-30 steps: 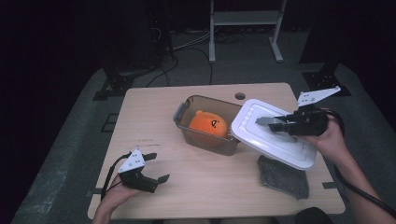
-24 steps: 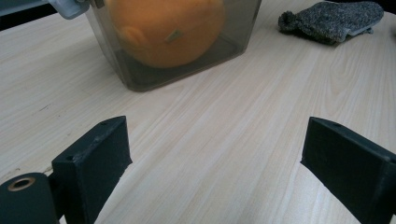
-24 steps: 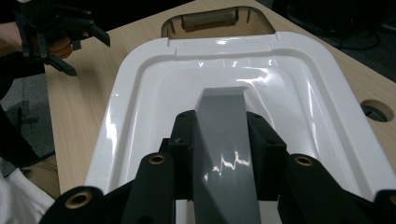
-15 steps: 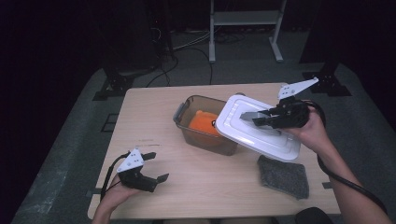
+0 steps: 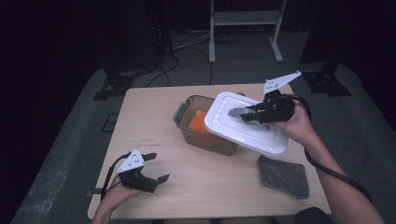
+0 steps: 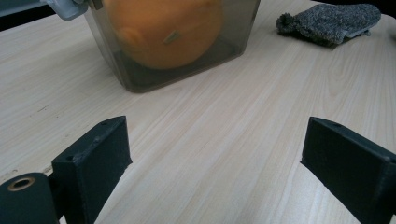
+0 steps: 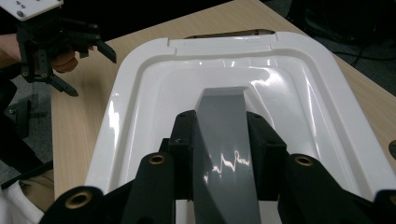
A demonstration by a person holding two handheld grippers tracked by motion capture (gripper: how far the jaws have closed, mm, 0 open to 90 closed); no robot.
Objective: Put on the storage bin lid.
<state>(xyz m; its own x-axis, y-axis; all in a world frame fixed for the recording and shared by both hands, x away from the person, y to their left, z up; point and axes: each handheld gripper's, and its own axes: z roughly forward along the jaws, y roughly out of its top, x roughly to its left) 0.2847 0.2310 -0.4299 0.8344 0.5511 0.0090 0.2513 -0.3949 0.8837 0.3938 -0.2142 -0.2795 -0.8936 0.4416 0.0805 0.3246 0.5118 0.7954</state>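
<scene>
The white lid (image 5: 245, 123) hangs tilted over the right part of the brown container (image 5: 205, 126), hiding that side of it and most of the orange thing (image 5: 198, 122) inside. The right gripper (image 5: 243, 113) has its jaws clamped on the lid's grey handle (image 7: 224, 140); that grip is plain in the right gripper view. The left gripper (image 5: 156, 168) rests on the desk (image 5: 210, 186) well in front of the container, jaws wide, holding nothing. A grey cloth (image 5: 284, 176) lies right of the container; the left gripper view cuts off the container's top.
</scene>
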